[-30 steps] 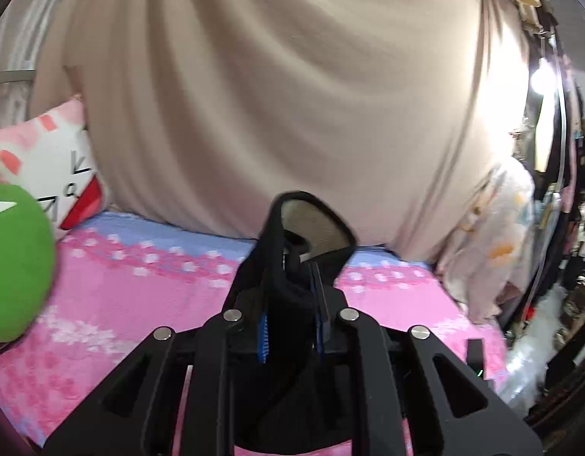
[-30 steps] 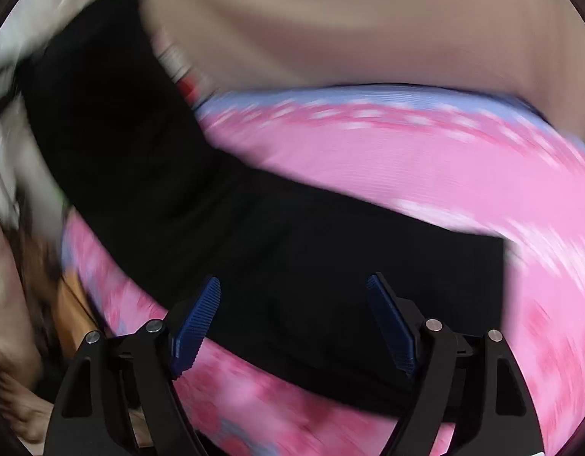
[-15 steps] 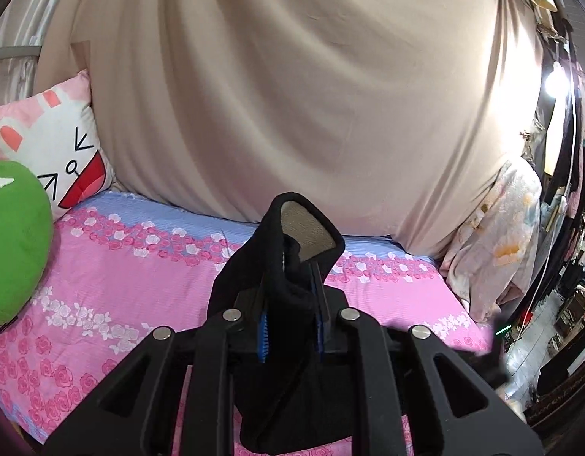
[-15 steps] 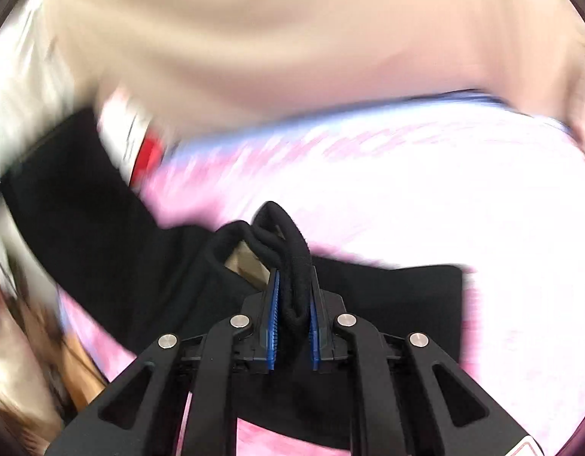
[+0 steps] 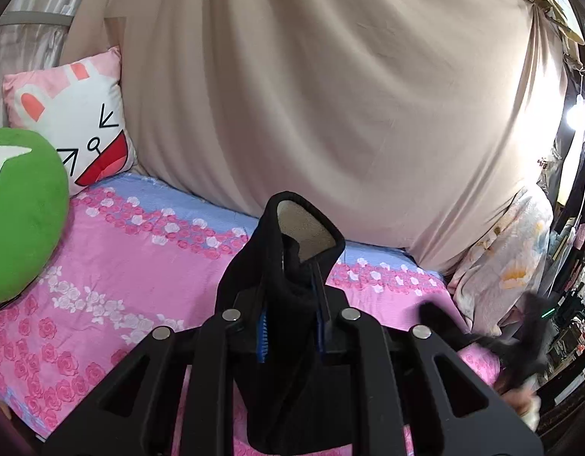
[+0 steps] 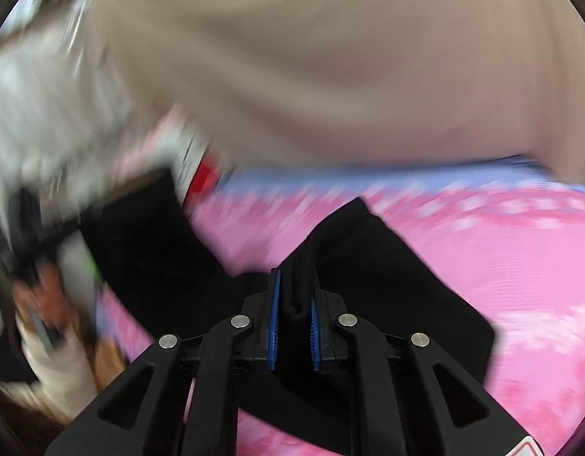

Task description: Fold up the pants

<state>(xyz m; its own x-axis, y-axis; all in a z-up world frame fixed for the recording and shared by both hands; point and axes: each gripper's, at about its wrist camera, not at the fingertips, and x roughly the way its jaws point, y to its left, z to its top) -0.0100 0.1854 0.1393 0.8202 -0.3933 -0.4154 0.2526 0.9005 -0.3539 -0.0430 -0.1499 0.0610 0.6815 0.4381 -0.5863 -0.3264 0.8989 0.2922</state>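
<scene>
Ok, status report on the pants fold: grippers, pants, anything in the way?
Left gripper shut on black pants. Right gripper shut on them too. Pants lifted over pink bedspread. Nothing blocking; right view blurred.

Two pillows sit left on the bed (curtain behind).

No words, brand names or numbers can be read in either view. The green cushion carries only a white mark (a shape, not a letter), and the right wrist view is too blurred to show print.
</scene>
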